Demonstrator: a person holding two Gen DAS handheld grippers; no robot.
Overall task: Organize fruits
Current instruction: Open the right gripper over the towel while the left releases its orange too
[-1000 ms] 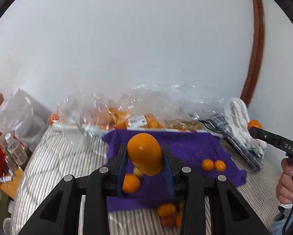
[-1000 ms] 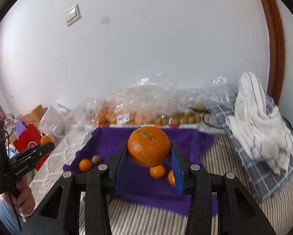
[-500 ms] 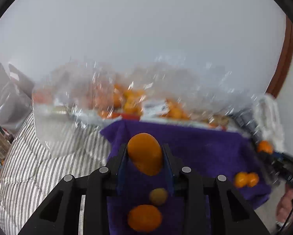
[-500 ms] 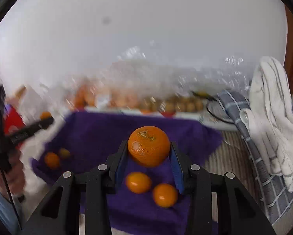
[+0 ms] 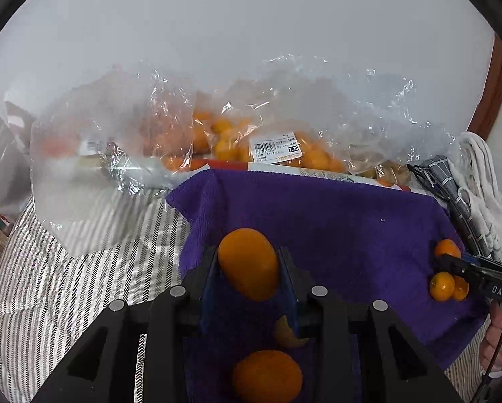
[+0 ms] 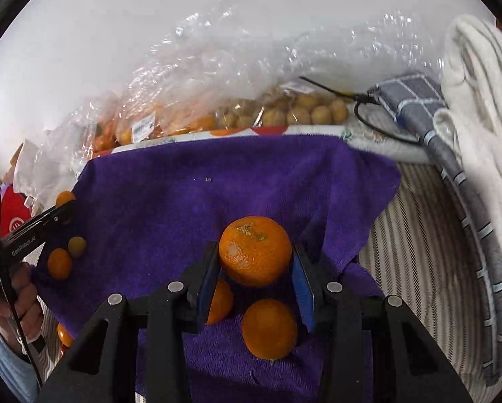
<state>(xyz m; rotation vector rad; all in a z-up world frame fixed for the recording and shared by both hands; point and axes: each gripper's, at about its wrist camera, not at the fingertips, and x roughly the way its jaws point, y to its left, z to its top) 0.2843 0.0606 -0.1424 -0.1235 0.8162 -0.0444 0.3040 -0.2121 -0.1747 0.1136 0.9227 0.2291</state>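
Both grippers lower over purple towel (image 6: 217, 184), left gripper (image 5: 247, 265) clenching oval orange (image 5: 248, 263), right gripper (image 6: 255, 252) clenching mandarin (image 6: 255, 250)

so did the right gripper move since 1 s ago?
Yes. The right gripper, shut on its orange, went forward and down over the purple towel; two loose oranges now sit under it.

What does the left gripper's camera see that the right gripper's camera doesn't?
Only the left view shows the smooth oval fruit in the left gripper and the price label up close. Only the right view shows the dimpled orange in the right gripper and the white towel in full. Both show the purple cloth and bagged fruit.
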